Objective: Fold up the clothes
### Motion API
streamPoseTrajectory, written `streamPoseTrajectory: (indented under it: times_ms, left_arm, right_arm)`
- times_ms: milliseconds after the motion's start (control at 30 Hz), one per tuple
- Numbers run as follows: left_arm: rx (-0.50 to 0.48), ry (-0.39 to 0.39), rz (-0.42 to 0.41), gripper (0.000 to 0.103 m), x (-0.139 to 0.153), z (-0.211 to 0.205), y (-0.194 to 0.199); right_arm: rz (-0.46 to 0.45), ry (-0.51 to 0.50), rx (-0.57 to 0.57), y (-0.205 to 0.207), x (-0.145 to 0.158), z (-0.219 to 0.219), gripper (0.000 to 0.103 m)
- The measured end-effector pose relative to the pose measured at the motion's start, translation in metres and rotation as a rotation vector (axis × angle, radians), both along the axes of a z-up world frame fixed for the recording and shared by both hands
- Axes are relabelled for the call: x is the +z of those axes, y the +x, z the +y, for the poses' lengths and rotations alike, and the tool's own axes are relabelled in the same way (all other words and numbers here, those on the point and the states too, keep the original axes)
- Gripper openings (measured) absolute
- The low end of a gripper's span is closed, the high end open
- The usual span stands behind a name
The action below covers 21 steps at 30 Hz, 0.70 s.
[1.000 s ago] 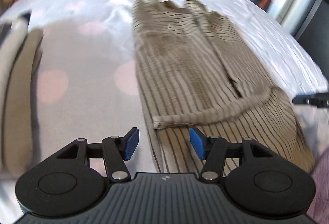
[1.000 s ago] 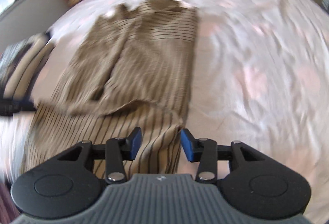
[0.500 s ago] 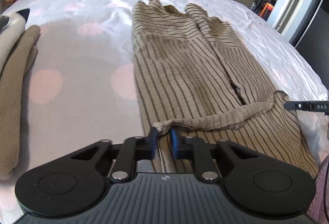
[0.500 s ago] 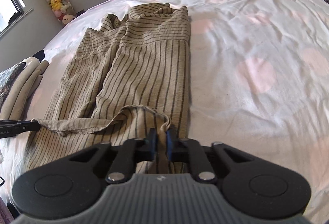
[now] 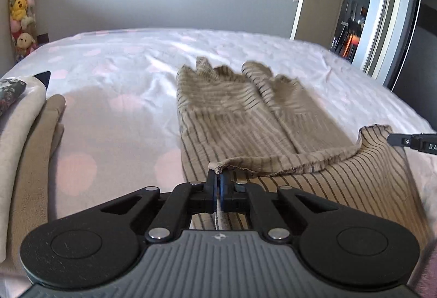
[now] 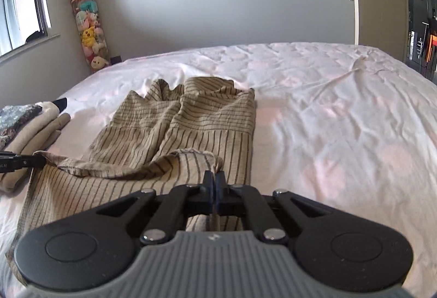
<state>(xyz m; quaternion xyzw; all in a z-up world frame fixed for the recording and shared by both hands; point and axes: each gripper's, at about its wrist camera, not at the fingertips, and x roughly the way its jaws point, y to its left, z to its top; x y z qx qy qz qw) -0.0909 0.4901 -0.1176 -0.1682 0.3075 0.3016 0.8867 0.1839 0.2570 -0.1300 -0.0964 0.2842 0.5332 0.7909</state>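
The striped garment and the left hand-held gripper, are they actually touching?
Touching. In the left wrist view the left hand-held gripper is shut on the striped garment, its hem corner pinched between the pads and raised off the bed.

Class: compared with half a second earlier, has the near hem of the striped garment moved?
Yes. The hem, pinched by both grippers, has risen off the bed sheet beneath it.
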Motion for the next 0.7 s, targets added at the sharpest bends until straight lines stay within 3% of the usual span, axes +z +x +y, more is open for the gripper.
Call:
streamPoseTrajectory:
  times_ms: [300,467,567,700]
  left_arm:
    - [0.003,-0.088,0.096,0.002,-0.046,0.022,0.012]
    - [0.052,-0.097,0.095,0.010,-0.055,0.030,0.007]
    - [0.118,-0.083,0.082,0.037,-0.047,0.034,-0.003]
    - [0.185,-0.086,0.013,0.042,-0.028,0.040,-0.020]
  right_arm:
    - [0.098,-0.148,0.001,0.021,-0.043,0.031,0.002]
    - [0.151,-0.193,-0.026,0.026,-0.057,0.031,0.003]
    - [0.125,-0.178,-0.095,0.029,-0.051,0.022,0.007]
    - [0.140,-0.103,-0.178,0.038,-0.038,0.004,0.013]
